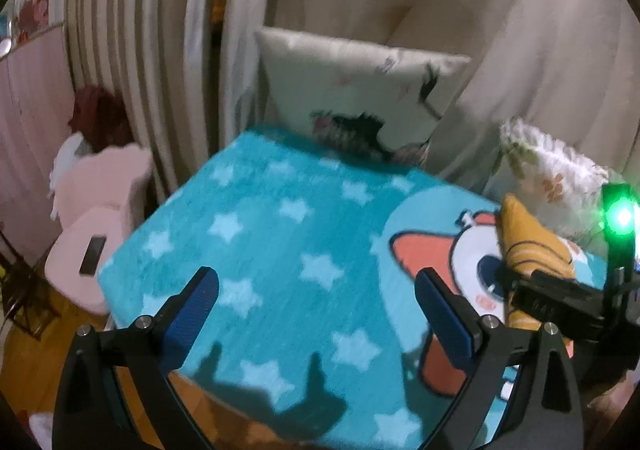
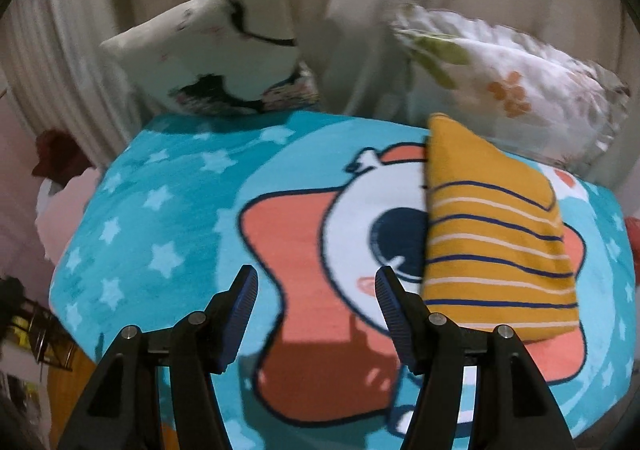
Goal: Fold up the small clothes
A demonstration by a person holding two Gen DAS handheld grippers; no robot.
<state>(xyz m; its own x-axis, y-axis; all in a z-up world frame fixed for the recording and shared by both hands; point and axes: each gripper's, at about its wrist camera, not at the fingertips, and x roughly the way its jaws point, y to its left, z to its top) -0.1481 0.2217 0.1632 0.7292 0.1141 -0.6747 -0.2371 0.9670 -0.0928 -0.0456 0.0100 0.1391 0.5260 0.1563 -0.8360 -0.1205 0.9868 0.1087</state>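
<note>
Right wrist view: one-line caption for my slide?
Open right gripper hovers above the star-print blanket, beside a folded yellow striped garment.

**Black gripper frames with blue ribbed pads**

The left gripper (image 1: 316,306) has two matte black angular arms, each ending in a finger faced with a dark blue ribbed pad (image 1: 192,314). Round silver screws (image 1: 143,321) sit at the joints of the arms. The right gripper (image 2: 316,304) is built alike: black triangular arms with cut-out windows, silver screw heads (image 2: 196,317), and blue grooved pads (image 2: 390,302). In the left wrist view, the other unit carries a black post with a glowing green light (image 1: 621,216).
</note>
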